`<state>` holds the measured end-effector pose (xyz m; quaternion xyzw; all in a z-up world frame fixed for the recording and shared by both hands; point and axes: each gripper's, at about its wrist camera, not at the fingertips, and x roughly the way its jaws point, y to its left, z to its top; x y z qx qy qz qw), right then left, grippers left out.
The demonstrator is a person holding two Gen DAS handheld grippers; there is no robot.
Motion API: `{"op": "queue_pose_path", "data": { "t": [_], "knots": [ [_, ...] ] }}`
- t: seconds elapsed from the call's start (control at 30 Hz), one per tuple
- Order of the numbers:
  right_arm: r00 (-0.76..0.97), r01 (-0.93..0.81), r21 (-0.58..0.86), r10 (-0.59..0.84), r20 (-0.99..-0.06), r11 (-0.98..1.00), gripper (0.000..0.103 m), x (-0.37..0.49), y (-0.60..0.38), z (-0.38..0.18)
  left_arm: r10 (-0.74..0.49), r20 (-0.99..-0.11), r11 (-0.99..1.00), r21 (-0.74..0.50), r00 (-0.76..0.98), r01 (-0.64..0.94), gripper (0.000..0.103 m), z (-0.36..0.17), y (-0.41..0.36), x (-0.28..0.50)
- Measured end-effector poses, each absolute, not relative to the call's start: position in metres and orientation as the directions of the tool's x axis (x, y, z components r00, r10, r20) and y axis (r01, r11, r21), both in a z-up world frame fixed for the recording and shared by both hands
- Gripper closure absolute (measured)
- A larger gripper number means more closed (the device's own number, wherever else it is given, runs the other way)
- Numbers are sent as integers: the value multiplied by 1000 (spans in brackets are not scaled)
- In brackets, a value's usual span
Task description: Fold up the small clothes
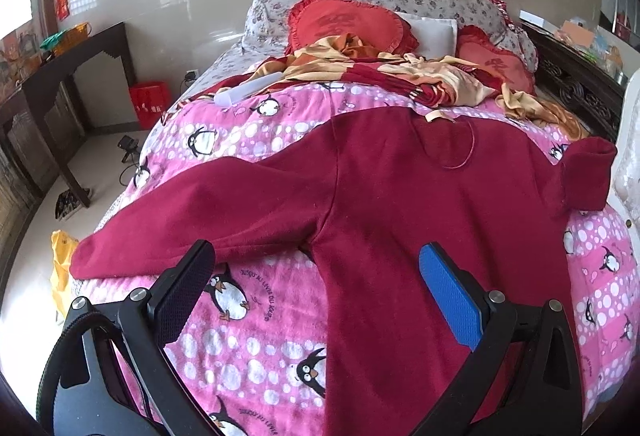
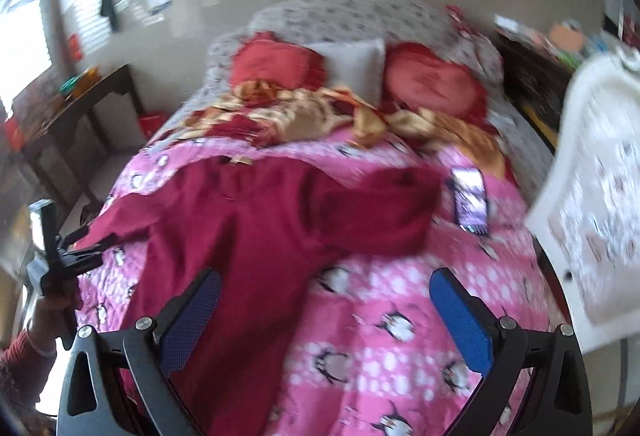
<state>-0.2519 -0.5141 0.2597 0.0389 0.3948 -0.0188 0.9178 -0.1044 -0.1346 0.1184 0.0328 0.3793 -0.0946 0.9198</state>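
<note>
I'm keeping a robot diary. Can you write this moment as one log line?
garment: dark red fleece top spread flat on pink penguin blanket | left hand-held gripper: open, above top | right hand-held gripper: open, empty

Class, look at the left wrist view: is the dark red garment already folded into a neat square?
No. The dark red garment lies spread flat on the pink penguin blanket, one sleeve stretched out sideways.
</note>
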Motion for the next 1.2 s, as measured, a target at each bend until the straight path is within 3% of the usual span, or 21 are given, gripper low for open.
{"op": "queue_pose_path", "data": {
  "t": [0.27, 0.47, 1.2],
  "knots": [
    [718, 86, 148, 41, -695, 985, 0, -201, -436, 172, -123, -716, 988, -21, 687, 155, 0, 108, -134, -98],
    [680, 156, 25, -89, -727, 987, 0, -163, -412, 119, -123, -722, 988, -23, 681, 154, 0, 100, -136, -95],
    [673, 78, -14, -63, -737, 997, 0, -111, -371, 86, -53, -738, 996, 12, 673, 92, 0, 85, -117, -79]
  ]
}}
